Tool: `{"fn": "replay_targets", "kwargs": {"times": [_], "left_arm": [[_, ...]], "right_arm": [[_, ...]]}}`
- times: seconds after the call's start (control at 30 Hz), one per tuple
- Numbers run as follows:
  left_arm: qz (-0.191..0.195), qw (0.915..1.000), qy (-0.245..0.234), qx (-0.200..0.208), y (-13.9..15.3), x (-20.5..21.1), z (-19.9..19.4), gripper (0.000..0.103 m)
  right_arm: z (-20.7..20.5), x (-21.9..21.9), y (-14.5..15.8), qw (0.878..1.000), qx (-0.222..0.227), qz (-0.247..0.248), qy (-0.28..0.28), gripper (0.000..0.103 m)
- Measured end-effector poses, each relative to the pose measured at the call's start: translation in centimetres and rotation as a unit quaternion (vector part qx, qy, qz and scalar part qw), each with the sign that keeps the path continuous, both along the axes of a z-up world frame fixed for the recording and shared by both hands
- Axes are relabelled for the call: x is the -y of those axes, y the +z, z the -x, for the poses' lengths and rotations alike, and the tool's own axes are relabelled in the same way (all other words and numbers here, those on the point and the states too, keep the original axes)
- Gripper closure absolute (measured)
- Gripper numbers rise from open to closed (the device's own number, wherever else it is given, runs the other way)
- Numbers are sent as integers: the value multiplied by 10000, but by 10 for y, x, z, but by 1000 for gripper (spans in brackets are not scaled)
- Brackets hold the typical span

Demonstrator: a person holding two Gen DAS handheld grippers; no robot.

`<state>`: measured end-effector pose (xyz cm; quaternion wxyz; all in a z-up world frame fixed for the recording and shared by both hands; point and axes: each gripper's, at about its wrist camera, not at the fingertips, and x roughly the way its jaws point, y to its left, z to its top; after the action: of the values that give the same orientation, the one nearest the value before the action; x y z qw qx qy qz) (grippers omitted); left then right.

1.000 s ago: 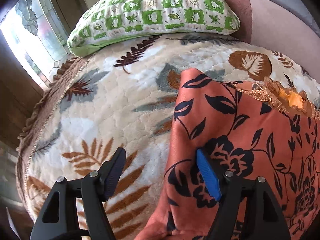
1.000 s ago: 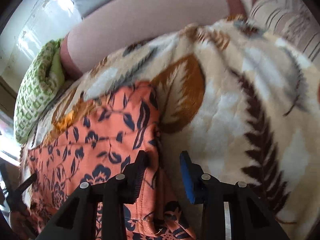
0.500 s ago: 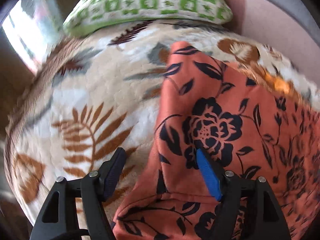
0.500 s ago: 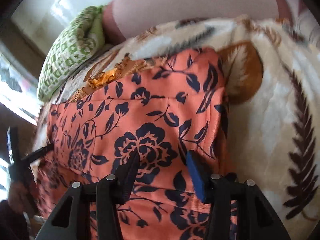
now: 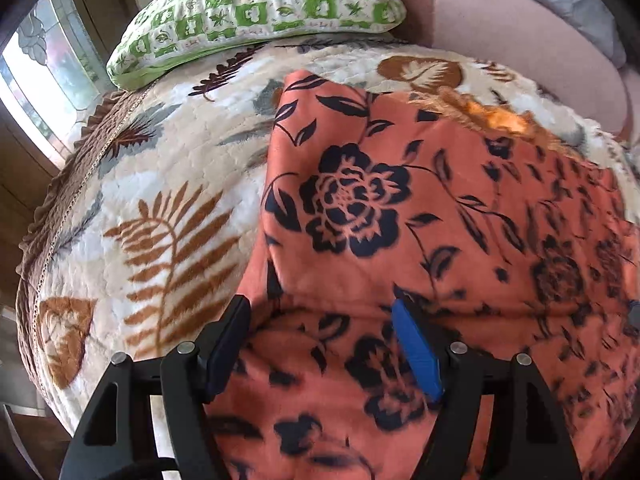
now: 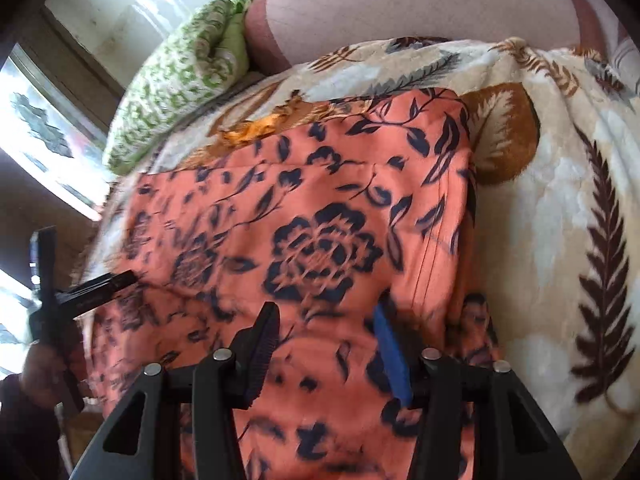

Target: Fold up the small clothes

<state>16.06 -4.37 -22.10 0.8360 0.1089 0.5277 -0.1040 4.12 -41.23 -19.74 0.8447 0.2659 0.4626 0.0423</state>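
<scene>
The left gripper (image 5: 320,344) hovers over the left part of the orange floral garment (image 5: 400,208), with its jaws spread and no cloth pinched between them. The right gripper (image 6: 324,350) is above the right part of the same garment (image 6: 304,248), and its jaws are also apart and hold nothing; whether the pads brush the fabric I cannot tell.

The garment lies spread on the leaf-patterned blanket (image 5: 160,208), with a fold line across it close to the grippers. I think the step now is to choose new grasp points for the next fold. To do it well, each gripper should take the near edge at matching places, left and right, and pinch all layers, because this smooth cloth may slip.

The blanket is soft and thick. At the far left stands a green checked pillow (image 5: 260,8) beside a window (image 5: 44,80), and a pink bolster (image 5: 520,40) lies behind.
</scene>
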Motion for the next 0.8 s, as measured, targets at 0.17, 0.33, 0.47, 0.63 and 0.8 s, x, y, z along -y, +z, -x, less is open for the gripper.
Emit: {"fn": "replay_targets", "kwargs": {"times": [0.17,0.33,0.47,0.63,0.8], "left_arm": [[79,9985,-528,-79,9,-10,50,28],[-111,9953,-932,-247,-9,-18,109,28],[-65,9948,-1008,-126,-17,-32,134,28],[5,9937,-1088,-277,-15,-50,153,28],[54,9935,-1042,-449,-21,-81,172,28]], "right_arm": [[29,-21,-3,9986,-169,-221,450,50],[59,-53,-16,9970,-469,-118,604,49],[99,-67,-17,9967,-539,-50,606,49],[147,-70,-24,9955,-723,-244,553,48],[180,-59,-36,9903,-1053,-849,326,48]]}}
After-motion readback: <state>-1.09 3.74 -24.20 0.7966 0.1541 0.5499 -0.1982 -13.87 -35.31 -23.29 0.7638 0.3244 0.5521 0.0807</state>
